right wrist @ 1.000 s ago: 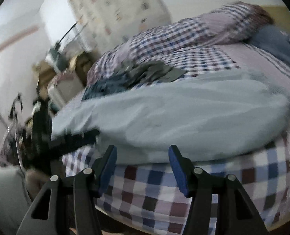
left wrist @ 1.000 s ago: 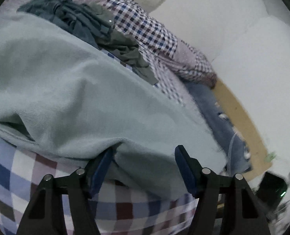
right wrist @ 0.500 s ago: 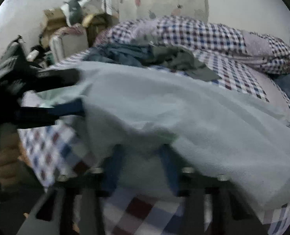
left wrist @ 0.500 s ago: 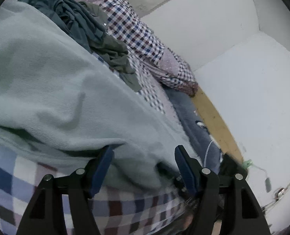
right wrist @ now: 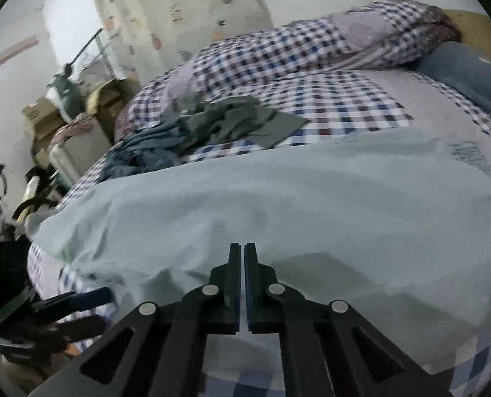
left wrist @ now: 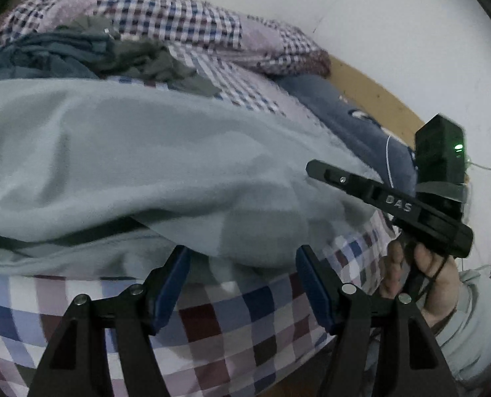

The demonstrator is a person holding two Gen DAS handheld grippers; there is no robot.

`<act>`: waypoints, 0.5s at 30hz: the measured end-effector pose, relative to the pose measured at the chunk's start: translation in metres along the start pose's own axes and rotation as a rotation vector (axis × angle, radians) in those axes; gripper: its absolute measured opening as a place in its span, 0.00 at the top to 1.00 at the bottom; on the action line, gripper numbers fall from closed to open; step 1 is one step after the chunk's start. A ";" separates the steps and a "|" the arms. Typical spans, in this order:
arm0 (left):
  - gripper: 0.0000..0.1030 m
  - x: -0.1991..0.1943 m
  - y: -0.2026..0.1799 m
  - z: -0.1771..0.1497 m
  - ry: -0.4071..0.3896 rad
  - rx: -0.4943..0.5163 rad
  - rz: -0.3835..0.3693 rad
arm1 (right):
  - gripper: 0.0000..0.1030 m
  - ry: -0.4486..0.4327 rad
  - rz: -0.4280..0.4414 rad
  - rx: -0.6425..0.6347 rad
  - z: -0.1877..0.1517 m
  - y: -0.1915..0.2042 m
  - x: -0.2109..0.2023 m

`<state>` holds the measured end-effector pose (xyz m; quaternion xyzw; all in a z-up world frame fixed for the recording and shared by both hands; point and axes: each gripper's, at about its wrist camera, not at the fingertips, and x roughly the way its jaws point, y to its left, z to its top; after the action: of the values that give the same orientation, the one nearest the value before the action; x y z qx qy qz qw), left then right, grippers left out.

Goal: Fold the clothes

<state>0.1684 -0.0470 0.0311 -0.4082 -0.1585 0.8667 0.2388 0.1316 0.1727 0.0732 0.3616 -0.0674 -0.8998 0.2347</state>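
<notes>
Checked bedspread (left wrist: 232,324) runs beneath and beyond both sets of fingers. Pale green garment (left wrist: 152,165) lies spread across it, its near edge at the fingertips of both grippers. Blue pillow (left wrist: 351,122) sits beyond the left fingers, to their right. Crumpled dark grey-blue clothes (right wrist: 212,125) lie past the garment, ahead of the right fingers. Left gripper (left wrist: 242,274): fingers wide apart, the garment's hem between them, no grip. Right gripper (right wrist: 244,264): fingers pressed together, clamped on the garment's edge.
</notes>
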 end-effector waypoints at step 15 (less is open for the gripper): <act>0.32 -0.016 0.030 0.028 -0.143 -0.271 -0.300 | 0.56 0.056 0.170 -0.326 -0.036 0.062 -0.012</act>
<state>0.1470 -0.0833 0.0444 -0.3458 -0.3492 0.8190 0.2963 0.1867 0.1251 0.0728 0.3365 0.0556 -0.8653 0.3674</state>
